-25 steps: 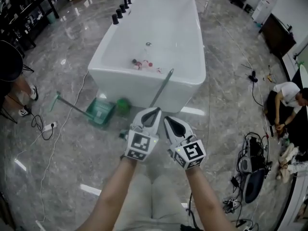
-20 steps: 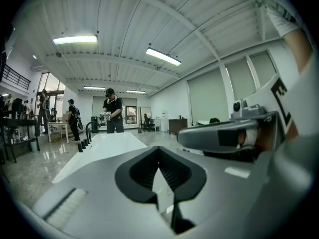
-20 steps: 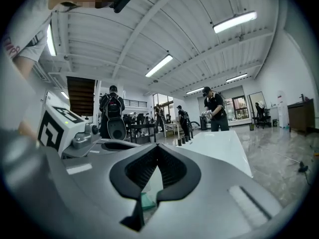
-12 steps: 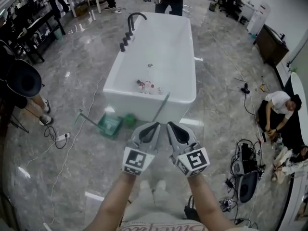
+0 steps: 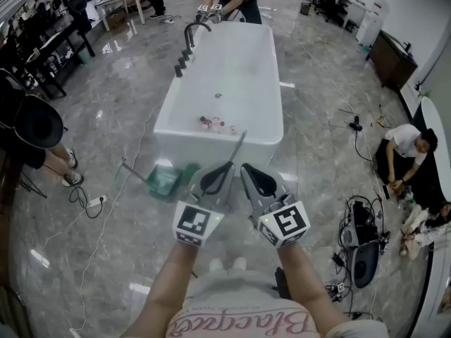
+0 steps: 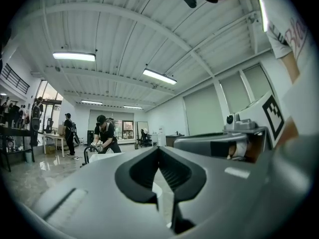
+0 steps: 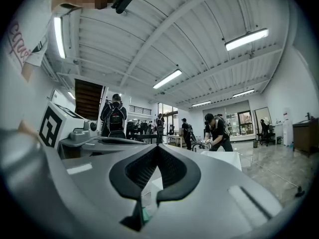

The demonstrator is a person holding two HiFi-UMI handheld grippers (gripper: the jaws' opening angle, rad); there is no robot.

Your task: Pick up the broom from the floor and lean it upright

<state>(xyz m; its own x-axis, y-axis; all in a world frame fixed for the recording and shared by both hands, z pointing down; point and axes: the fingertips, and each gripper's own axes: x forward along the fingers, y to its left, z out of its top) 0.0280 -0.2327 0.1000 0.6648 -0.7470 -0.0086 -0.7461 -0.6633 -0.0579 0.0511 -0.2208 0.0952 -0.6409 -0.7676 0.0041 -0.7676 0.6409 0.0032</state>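
The slim grey-handled broom [image 5: 239,145] leans upright against the near wall of the white oblong bathtub [image 5: 204,150]. The left gripper [image 5: 227,167] and right gripper [image 5: 246,169] are level and side by side, their fingers [image 6: 134,173] pressed together on nothing.

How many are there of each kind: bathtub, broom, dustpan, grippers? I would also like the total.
Bathtub: 1
Broom: 1
Dustpan: 1
Grippers: 2 (left gripper, right gripper)
Total: 5

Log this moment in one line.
left gripper: jaws shut, empty | right gripper: jaws shut, empty | broom: leaning on bathtub | dustpan: on floor
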